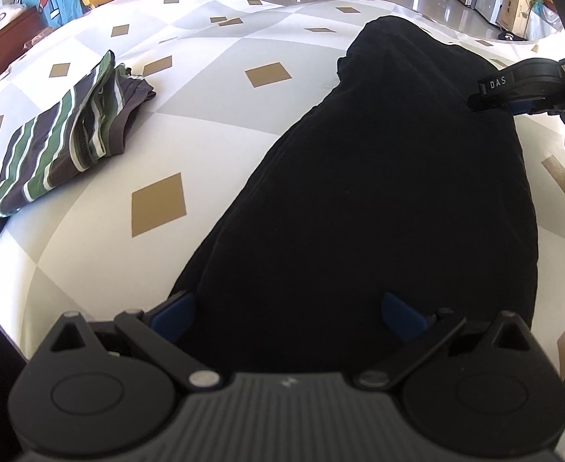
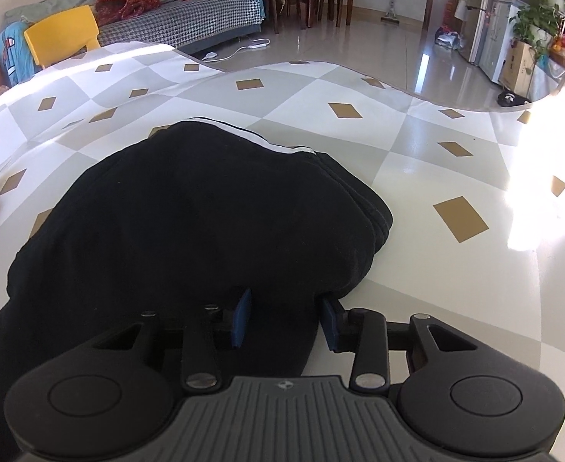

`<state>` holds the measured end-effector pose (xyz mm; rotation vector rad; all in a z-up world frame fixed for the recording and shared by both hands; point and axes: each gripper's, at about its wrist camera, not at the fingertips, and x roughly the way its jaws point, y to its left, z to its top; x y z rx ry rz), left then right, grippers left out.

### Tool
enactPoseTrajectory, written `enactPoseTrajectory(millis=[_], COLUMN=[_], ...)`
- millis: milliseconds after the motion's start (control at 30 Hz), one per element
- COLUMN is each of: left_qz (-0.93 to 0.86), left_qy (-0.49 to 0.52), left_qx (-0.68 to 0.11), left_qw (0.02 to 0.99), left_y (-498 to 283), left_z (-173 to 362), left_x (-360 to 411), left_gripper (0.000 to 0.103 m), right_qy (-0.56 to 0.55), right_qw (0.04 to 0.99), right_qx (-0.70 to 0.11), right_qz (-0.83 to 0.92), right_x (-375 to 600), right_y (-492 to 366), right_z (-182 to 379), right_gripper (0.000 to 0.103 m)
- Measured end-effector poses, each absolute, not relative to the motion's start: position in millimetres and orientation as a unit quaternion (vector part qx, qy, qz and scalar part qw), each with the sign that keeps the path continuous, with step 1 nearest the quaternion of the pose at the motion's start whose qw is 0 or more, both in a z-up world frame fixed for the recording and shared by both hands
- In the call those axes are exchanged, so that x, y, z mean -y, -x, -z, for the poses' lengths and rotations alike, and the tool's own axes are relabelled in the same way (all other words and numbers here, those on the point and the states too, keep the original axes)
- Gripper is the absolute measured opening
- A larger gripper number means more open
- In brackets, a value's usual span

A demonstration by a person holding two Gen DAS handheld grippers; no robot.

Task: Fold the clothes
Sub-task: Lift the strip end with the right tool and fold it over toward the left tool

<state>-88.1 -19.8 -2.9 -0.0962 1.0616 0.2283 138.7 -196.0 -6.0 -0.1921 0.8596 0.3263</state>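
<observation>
The left tool [image 1: 286, 315] is gaping over the soft, limp black garment [image 1: 378, 192]; the right tool [image 2: 286, 319] is straddling its edge, part-open, nearest the desk's [image 2: 455, 154] near edge

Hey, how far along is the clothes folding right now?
Done: a striped garment lies folded on the table. In hand: the black garment is spread flat, with the left gripper open at its near edge and the right gripper open astride another edge. Left: folding the black one.

Black garment [image 1: 378, 200], folded on tablecloth [image 1: 159, 123]
</observation>
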Motion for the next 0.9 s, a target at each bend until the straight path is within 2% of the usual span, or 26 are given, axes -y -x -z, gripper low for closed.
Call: enactPoseTrajectory(millis=[133, 900], left_qz=[-0.112, -0.092], left_qy=[0.048, 0.043], left_qx=[-0.507, -0.490], left_qw=[0.853, 0.866], left_y=[84.4, 42.2], left_z=[2.2, 7.5], left_x=[19.1, -0.7], left_gripper=[0.103, 0.103], right_qy=[0.107, 0.078], right_qw=[0.891, 0.885], right_qx=[-0.414, -0.442], right_qz=[-0.151, -0.124], right_x=[195.7, 238.8], right_y=[-139.0, -136.9], right_z=[4.8, -0.9], right_gripper=[0.021, 0.021])
